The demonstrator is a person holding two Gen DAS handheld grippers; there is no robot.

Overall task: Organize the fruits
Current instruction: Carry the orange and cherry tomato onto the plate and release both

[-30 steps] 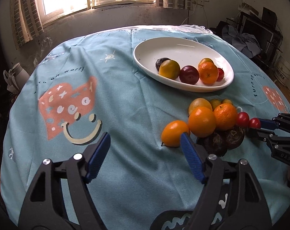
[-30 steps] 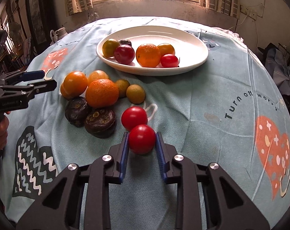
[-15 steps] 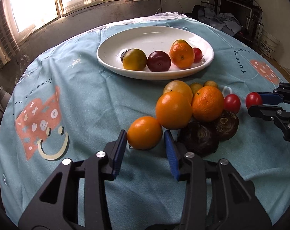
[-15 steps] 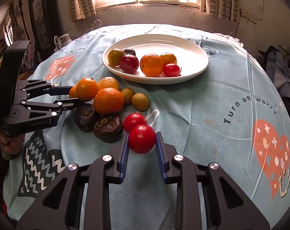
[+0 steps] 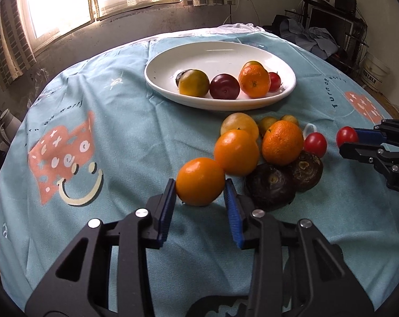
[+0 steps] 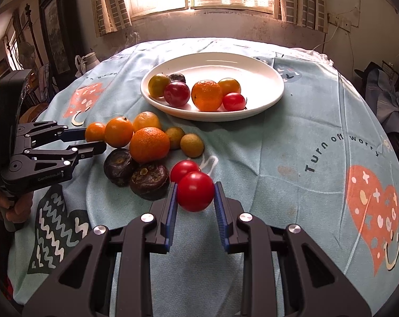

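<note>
My left gripper (image 5: 200, 188) is shut on a small orange (image 5: 200, 181) at the near left of the fruit pile; this orange also shows in the right wrist view (image 6: 94, 131). My right gripper (image 6: 195, 195) is shut on a red tomato (image 6: 195, 191) and holds it just above the cloth; the tomato also shows in the left wrist view (image 5: 346, 136). A second tomato (image 6: 183, 169) lies behind it. A white oval plate (image 6: 262, 79) at the back holds several fruits. Oranges (image 6: 149, 144) and two dark fruits (image 6: 149, 181) lie in the pile.
A round table carries a light blue printed cloth (image 6: 291, 145). A window and wall stand behind it. A white jug (image 6: 87, 62) stands beyond the far left edge. Clothes and clutter (image 5: 315, 39) lie beyond the right side.
My left gripper moved in on the small orange and shut on it. My right gripper lifted the red tomato a little off the cloth.
</note>
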